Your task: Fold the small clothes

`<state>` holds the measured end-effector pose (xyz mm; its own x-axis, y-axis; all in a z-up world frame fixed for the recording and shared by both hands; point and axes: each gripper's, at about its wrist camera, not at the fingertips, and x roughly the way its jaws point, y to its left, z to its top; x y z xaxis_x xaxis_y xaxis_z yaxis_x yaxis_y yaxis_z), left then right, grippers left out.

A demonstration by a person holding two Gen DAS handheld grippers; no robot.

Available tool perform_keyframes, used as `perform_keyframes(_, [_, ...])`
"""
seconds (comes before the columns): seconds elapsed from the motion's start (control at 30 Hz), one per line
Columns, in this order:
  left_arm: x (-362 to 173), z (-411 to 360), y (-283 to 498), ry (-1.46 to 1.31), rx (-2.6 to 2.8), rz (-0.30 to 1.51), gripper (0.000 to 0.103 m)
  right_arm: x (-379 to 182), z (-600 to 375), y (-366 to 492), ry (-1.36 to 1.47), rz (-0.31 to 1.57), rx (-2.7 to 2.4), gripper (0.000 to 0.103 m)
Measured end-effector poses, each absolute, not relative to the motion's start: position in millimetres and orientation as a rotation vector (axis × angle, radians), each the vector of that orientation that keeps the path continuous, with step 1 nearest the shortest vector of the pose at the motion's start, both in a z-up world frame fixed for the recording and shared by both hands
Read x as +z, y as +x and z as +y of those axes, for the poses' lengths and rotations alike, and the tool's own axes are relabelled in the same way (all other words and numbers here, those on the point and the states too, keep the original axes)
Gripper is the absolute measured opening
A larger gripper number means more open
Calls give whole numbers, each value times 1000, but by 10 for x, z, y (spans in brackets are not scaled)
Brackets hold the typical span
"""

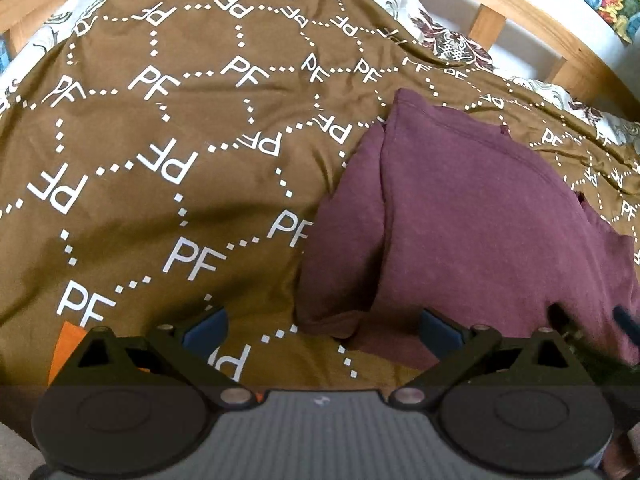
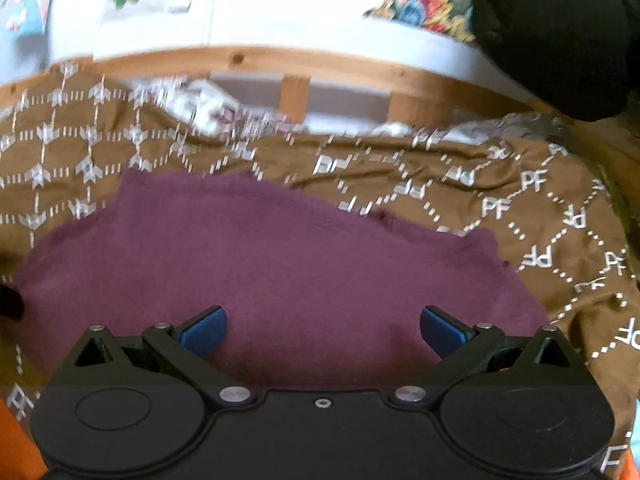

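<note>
A maroon garment (image 1: 472, 216) lies partly folded on a brown bedspread (image 1: 168, 120) printed with white "PF" letters. In the left wrist view it fills the right half, one side flap doubled over. My left gripper (image 1: 324, 332) is open, just above the garment's near left corner, with nothing between its blue pads (image 1: 206, 330). The right wrist view is blurred by motion; there the maroon garment (image 2: 280, 264) spreads wide under my right gripper (image 2: 323, 332), which is open and empty. The right gripper's tip (image 1: 628, 322) shows at the garment's near right edge.
A wooden bed frame (image 1: 516, 16) with slats runs along the far side, with a floral sheet (image 1: 448, 40) under the bedspread. An orange patch (image 1: 66, 344) shows at near left. A dark bulky shape (image 2: 560, 32) sits at top right. Bare bedspread lies left of the garment.
</note>
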<state>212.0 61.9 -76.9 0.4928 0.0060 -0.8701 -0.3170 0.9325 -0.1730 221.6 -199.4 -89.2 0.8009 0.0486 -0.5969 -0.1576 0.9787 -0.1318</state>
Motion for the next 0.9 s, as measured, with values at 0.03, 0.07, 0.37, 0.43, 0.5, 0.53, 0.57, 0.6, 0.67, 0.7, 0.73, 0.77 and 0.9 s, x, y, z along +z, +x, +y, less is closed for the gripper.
perform_keyframes(0.03, [-773,626,2127,-333,197,1042,102,-933,-1967,2237,-198,663,113,102])
perform_keyframes(0.07, [-782,634,2141,-337,192,1044,102,-985,-1944,2244,-219,697,112,102])
perform_keyframes(0.37, [-890,769,2268,-426,197,1068,102,-1113,-1955,2100,-205,756,120,102])
perform_keyframes(0.43, [-896,777,2272,-427,199,1069,102,-1120,-1964,2081,-198,759,120,102])
perform_keyframes(0.5, [-898,777,2273,-425,198,1071,102,-1124,-1962,2086,-195,763,120,102])
perform_keyframes(0.53, [-896,775,2274,-423,198,1071,102,-1129,-1961,2089,-194,767,118,103])
perform_keyframes(0.57, [-892,771,2275,-421,198,1070,102,-1131,-1961,2096,-193,770,117,102])
perform_keyframes(0.6, [-890,768,2276,-419,197,1069,102,-1132,-1959,2097,-192,770,116,102])
perform_keyframes(0.67, [-888,771,2282,-417,192,1068,102,-1134,-1957,2089,-192,768,113,102])
perform_keyframes(0.7, [-889,773,2285,-419,188,1068,102,-1136,-1956,2086,-193,767,112,102])
perform_keyframes(0.73, [-896,778,2292,-423,180,1069,102,-1137,-1953,2083,-193,766,111,102])
perform_keyframes(0.77, [-906,779,2308,-429,169,1072,102,-1142,-1954,2086,-194,766,110,102])
perform_keyframes(0.9, [-915,768,2380,-439,136,1056,102,-1147,-1952,2082,-194,765,109,102])
